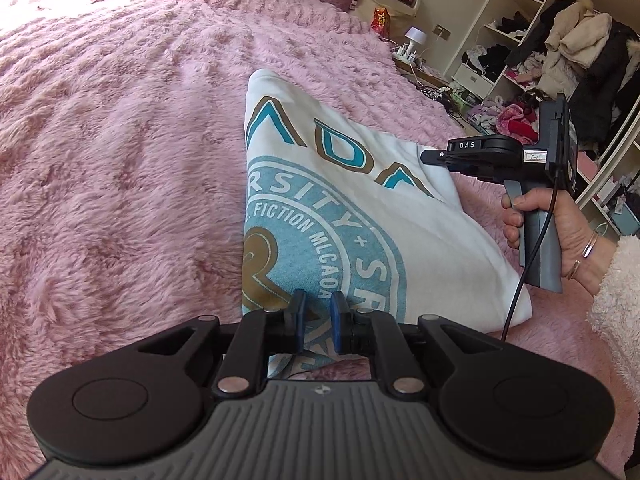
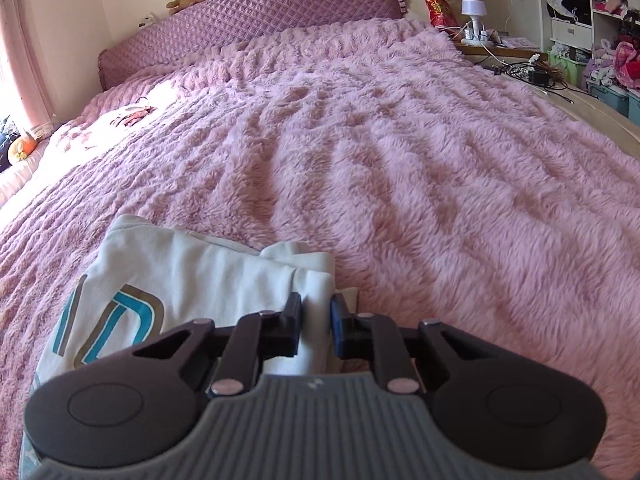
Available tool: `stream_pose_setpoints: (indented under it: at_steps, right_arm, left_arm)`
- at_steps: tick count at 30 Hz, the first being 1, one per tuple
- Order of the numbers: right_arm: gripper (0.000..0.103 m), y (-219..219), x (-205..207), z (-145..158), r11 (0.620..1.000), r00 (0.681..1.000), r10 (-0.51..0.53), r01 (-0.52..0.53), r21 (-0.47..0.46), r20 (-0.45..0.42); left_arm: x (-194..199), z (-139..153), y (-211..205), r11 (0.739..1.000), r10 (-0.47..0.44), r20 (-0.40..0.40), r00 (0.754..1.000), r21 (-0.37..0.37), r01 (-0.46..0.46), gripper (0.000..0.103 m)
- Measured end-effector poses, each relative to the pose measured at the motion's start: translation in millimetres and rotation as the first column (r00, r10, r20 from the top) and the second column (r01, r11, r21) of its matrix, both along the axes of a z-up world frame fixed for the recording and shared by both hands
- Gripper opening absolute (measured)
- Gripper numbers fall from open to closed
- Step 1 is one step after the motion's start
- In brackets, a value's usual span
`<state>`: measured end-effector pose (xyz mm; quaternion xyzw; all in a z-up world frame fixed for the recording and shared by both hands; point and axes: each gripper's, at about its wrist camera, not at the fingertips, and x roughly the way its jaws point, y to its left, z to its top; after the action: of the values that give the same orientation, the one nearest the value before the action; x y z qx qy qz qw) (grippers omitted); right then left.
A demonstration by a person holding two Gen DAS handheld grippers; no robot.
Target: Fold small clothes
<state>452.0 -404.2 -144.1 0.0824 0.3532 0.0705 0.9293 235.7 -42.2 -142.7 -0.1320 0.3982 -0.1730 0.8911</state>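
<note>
A pink furry bed (image 2: 400, 140) fills both views. On it, near the front edge, lies a white printed shirt (image 1: 320, 208), partly folded. The left gripper (image 1: 319, 314) pinches its near edge; the right gripper (image 2: 316, 324) is clamped on a bunched white corner. Risk: the thin cloth may slip from either grip, or the fold may drag crooked on the grippy fur.

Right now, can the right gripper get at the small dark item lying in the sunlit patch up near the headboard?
Probably not as things stand. The right gripper is shut on the white shirt at the near edge, and the dark item lies far across the open pink blanket. Nothing blocks the way, but it must release first.
</note>
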Motion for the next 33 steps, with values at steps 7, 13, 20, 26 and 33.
stream_pose_setpoints:
  at_steps: [7,13,20,26,33]
  right_arm:
    - [0.000,8.6,4.4,24.5,0.996,0.994,-0.001,0.010,-0.085,0.107]
    - [0.000,15.3,27.3,7.0,0.982,0.999,0.017,-0.008,-0.189,0.046]
    - [0.006,8.3,26.0,-13.0,0.992,1.000,-0.018,0.020,-0.125,0.014]
    - [0.023,-10.2,-42.3,31.4,1.000,0.998,0.015,-0.013,-0.026,0.068]
    - [0.024,-14.7,-180.7,24.6,0.995,1.000,-0.018,0.020,0.101,-0.016]
  left_arm:
    - [-0.8,4.3,-0.7,1.000,-0.007,0.009,1.000,-0.017,0.007,0.014]
    - [3.0,0.8,-6.0,1.000,-0.017,0.004,1.000,-0.012,0.017,0.017]
    - [6.5,-5.3,-13.3,0.999,-0.028,-0.004,1.000,0.043,0.028,0.021]
    - [2.5,2.2,-7.8,1.000,-0.011,-0.002,1.000,0.009,0.011,0.021]
    - [-17.0,11.7,-0.6,0.999,0.039,0.007,0.999,0.011,-0.040,0.021]
